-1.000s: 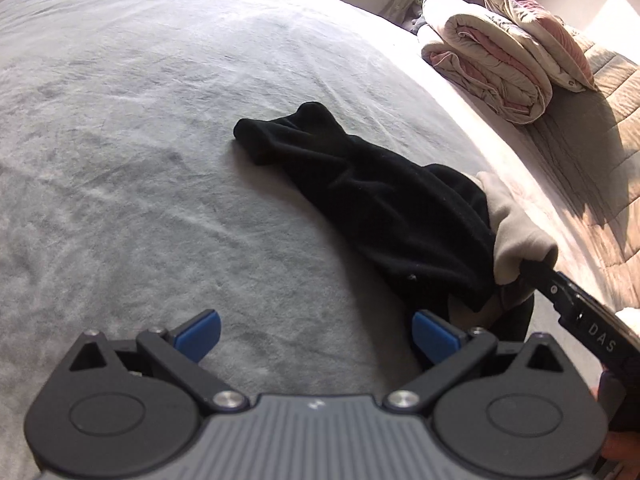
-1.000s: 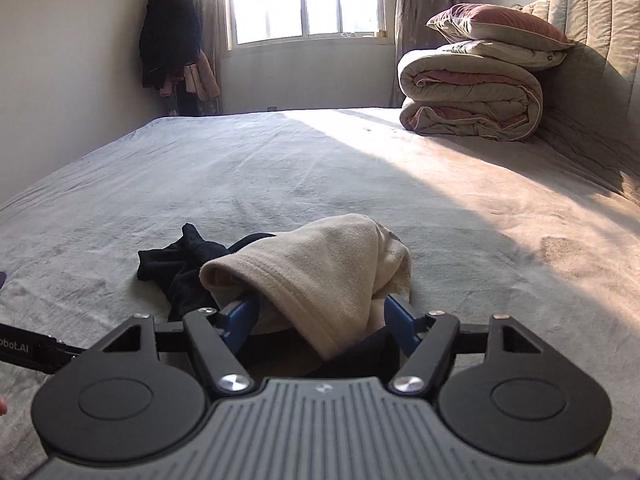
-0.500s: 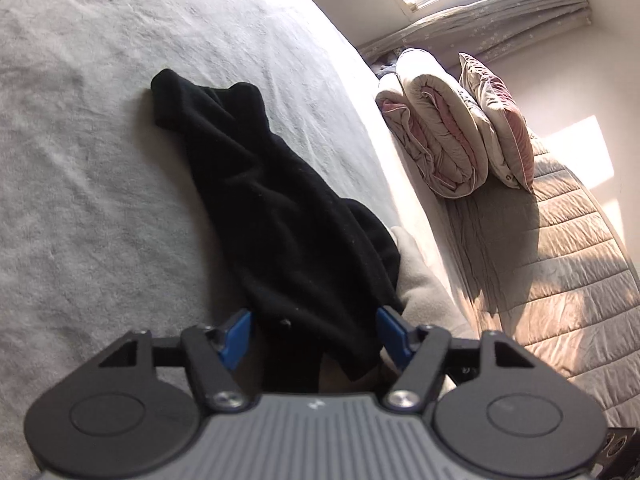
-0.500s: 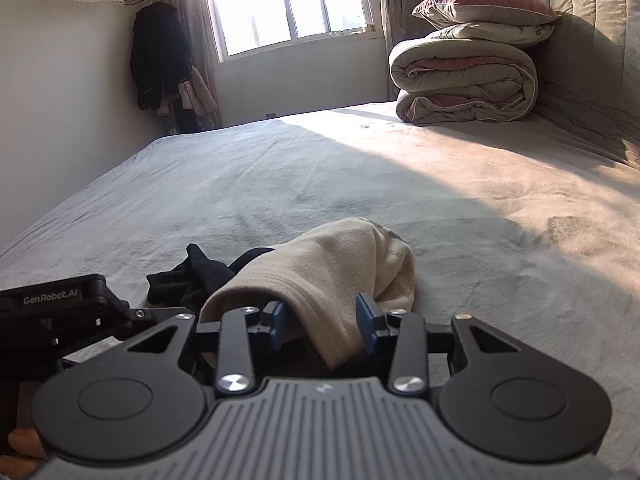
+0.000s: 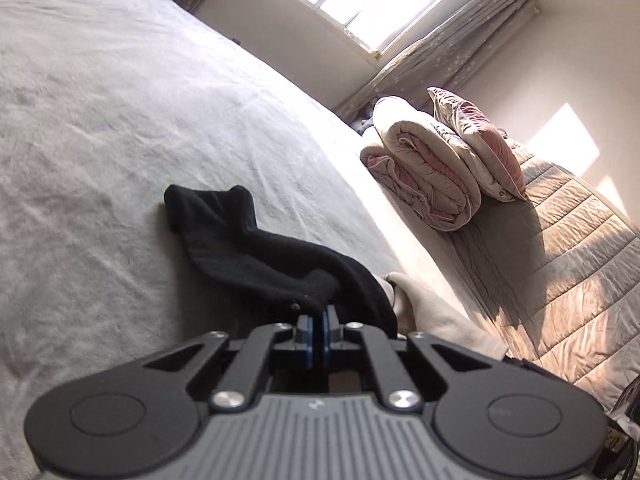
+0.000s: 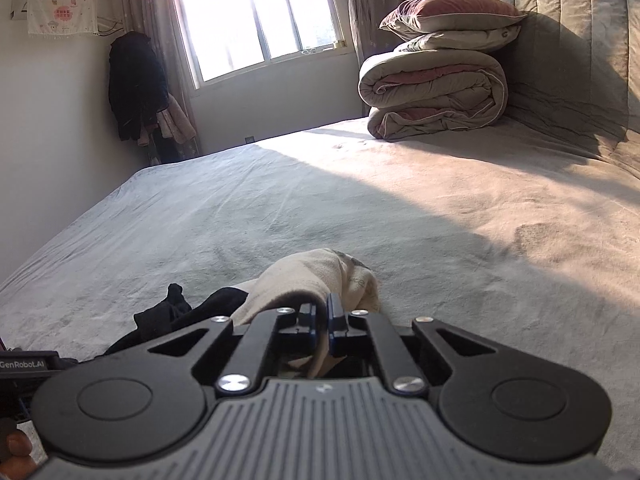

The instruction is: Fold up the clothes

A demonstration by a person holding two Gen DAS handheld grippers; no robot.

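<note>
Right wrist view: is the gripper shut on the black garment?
No, the right gripper is shut on the beige garment; the black garment lies beside it to the left.

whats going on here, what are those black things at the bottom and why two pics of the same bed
No robot here: a person holds a hand-held pair of tongs in each hand, and each carries a wide-angle camera looking out along its two fingers. That is why there are two pictures. One is from the left tongs, the other from the right tongs. The black shapes at the bottom are the tongs' own bodies. On the grey bed lie a black garment and a cream garment, partly overlapping. The left tongs are shut on the black one, the right on the cream one. A rolled quilt with pillows sits by the headboard.
</note>
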